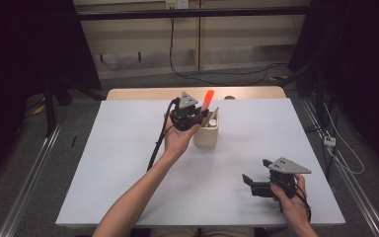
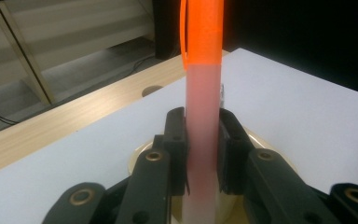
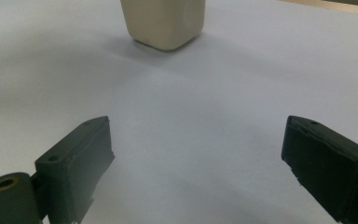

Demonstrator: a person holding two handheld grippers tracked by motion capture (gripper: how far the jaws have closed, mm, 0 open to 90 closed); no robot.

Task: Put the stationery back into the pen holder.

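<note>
One item in hand: pen with orange cap
pen [image 2: 202, 116]: frosted pinkish barrel, orange cap [image 1: 208, 98] on top, upright with a slight tilt, clamped between the left jaws
pen location: over the cream holder, lower end dropping into its opening; whether it touches the bottom I can't tell
holder [image 1: 207, 137]: cream, rounded-square cup, standing on the white table around mid-depth; a second, grey-tipped item sticks out of it
holder from right gripper view [image 3: 164, 21]: base and lower walls visible, far ahead of the jaws
left gripper [image 2: 201, 151]: clenched on the pen barrel, both pads pressing its sides; held just left of and above the holder's rim
left hand [image 1: 177, 140]: wraps the gripper body from below, forearm coming in from the bottom edge, cable trailing down the left side
right gripper [image 1: 255, 181]: released, jaws spread wide with bare table between them; well apart from the holder, near the front right of the table
right hand [image 1: 290, 197]: grips the body low over the table
table [image 1: 128, 163]: white sheet over a wooden top, wood strip showing at the far edge
</note>
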